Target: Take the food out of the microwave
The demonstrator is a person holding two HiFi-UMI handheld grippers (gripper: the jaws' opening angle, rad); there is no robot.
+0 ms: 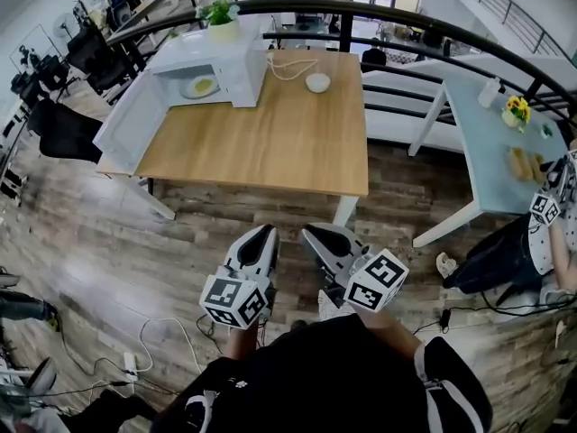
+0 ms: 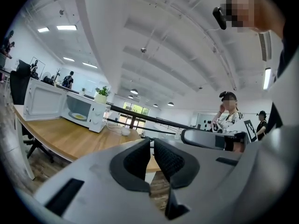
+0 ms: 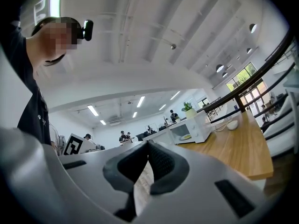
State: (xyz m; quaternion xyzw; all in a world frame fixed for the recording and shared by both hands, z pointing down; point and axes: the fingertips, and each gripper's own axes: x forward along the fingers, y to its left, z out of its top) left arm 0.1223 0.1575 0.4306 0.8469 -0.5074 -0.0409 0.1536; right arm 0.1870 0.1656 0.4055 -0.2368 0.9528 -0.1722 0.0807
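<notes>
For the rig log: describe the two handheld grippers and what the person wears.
The left gripper and the right gripper match: light grey shells tapering to two jaws lined with dark textured pads. Each carries a white cube with black square markers. The person wears a black top with white sleeve stripes.

The microwave (image 1: 212, 70) sits far left on the table (image 1: 270, 142), food (image 1: 202, 86) inside, bowl (image 1: 317, 82) to its right.
</notes>
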